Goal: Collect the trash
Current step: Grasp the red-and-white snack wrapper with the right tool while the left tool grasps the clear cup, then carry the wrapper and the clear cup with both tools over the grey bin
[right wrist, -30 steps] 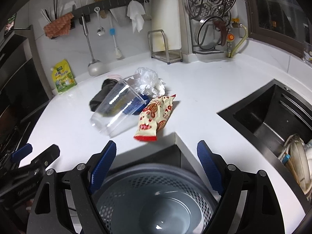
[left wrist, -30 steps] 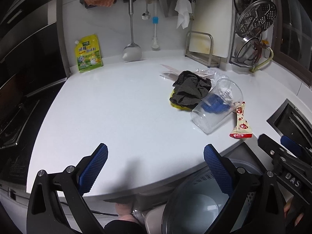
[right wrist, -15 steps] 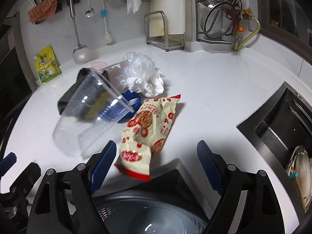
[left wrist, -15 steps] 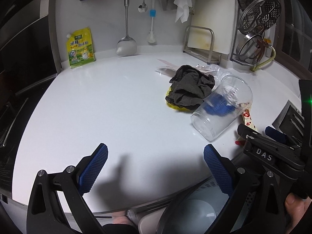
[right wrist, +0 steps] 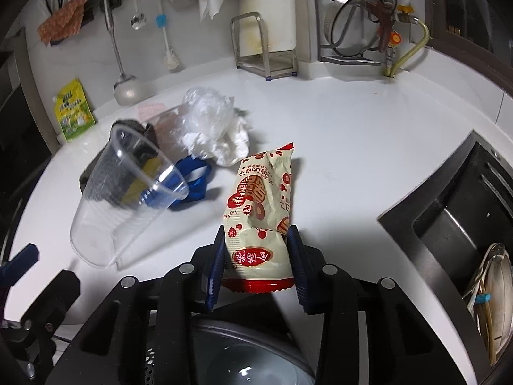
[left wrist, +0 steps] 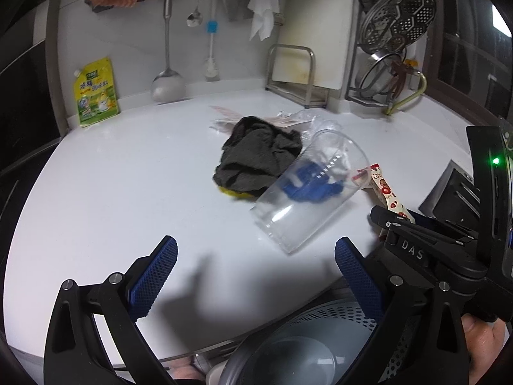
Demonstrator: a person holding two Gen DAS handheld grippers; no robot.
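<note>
A cream and red snack wrapper (right wrist: 259,192) lies on the white counter (right wrist: 352,147). My right gripper (right wrist: 258,250) is closing on the wrapper's near end, with both blue pads against its sides. To its left lie a clear plastic cup (right wrist: 128,199) on its side, a blue scrap (right wrist: 192,183), a crumpled plastic bag (right wrist: 208,118) and white tissue (right wrist: 234,144). My left gripper (left wrist: 256,269) hangs open over bare counter, short of the cup (left wrist: 307,192) and a dark cloth (left wrist: 256,154). A grey trash bin (right wrist: 243,353) stands below the counter edge.
A black sink (right wrist: 455,224) with dishes is on the right. A yellow pouch (left wrist: 96,93), a hanging ladle (left wrist: 166,80), a board rack (left wrist: 295,73) and pot lids (left wrist: 397,22) line the back wall. A hand (left wrist: 481,333) holds the right gripper.
Both grippers have moved forward over the counter toward the trash. The right jaws went from wide open to closed around the snack wrapper's near end. The left jaws stayed open.
</note>
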